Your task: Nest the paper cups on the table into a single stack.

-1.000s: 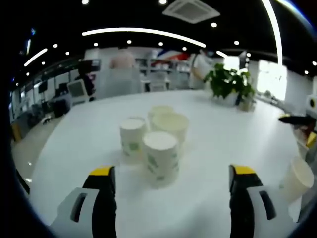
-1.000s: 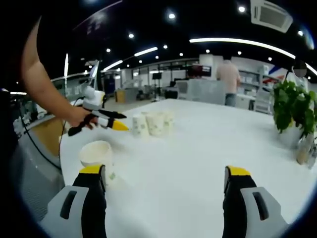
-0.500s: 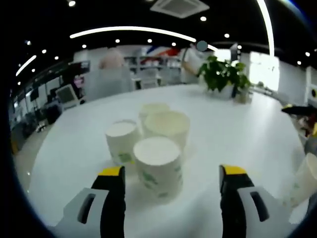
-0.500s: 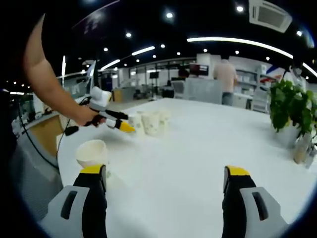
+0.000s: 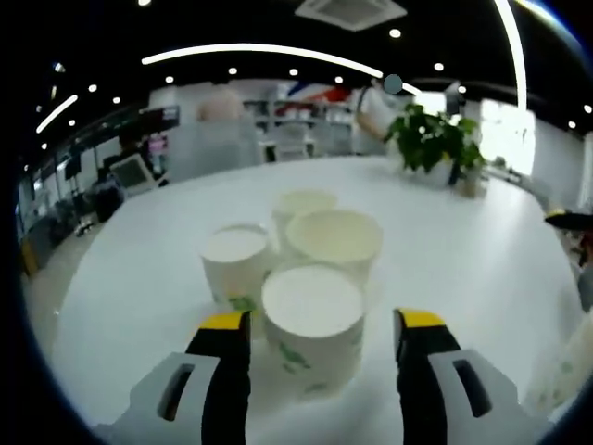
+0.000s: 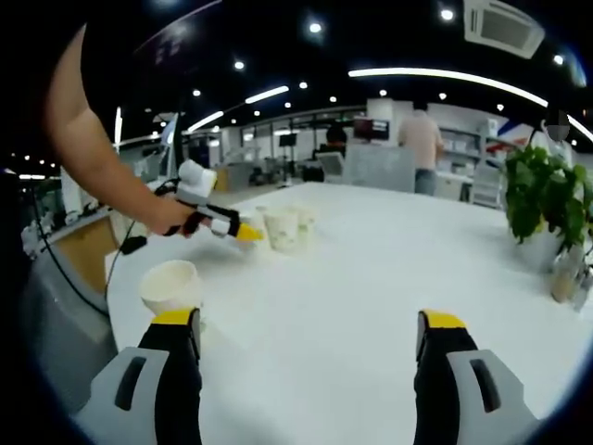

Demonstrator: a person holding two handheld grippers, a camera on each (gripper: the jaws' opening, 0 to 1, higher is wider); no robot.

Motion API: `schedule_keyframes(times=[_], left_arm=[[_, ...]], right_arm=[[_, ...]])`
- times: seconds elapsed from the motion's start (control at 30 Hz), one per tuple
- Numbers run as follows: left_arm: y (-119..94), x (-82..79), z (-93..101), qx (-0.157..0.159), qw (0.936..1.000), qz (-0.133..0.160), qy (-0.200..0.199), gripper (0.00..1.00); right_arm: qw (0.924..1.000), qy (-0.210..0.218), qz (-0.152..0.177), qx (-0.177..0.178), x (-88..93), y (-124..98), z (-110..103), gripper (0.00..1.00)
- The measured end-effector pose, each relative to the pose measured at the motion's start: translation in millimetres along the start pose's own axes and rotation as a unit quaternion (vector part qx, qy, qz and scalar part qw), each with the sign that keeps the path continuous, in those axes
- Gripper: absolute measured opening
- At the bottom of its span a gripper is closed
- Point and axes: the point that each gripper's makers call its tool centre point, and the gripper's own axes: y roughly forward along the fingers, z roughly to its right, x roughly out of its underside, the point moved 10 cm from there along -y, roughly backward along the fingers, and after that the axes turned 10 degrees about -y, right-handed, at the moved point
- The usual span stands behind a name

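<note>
Wide-open and empty, the left gripper (image 5: 320,324) bracketed the nearest paper cup (image 5: 312,326) of four clustered on the white table (image 5: 130,269), while the right gripper (image 6: 306,329), likewise spread and empty, hung beside a lone cup (image 6: 171,286); nothing looked nested yet, so all the stacking remained.

A potted plant (image 5: 434,148) stands at the far edge of the white bench (image 5: 482,241); a ceiling air-conditioning vent (image 6: 503,28) hangs overhead among light strips.
</note>
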Motion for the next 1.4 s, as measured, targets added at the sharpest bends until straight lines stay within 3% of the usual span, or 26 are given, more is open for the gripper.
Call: schedule_keyframes(times=[0.33,1.4], left_arm=[[0.5,2.0,-1.0,-0.013,0.9998,-0.013,-0.006,0.41],[-16.6,-5.8,-3.0,0.009,0.9991,-0.04,0.008,0.39]], right_arm=[[1.0,0.003,-0.001,-0.003,1.7,1.5,-1.4,0.94],[1.0,-0.002,0.0,-0.006,-0.3,2.5,-3.2,0.97]])
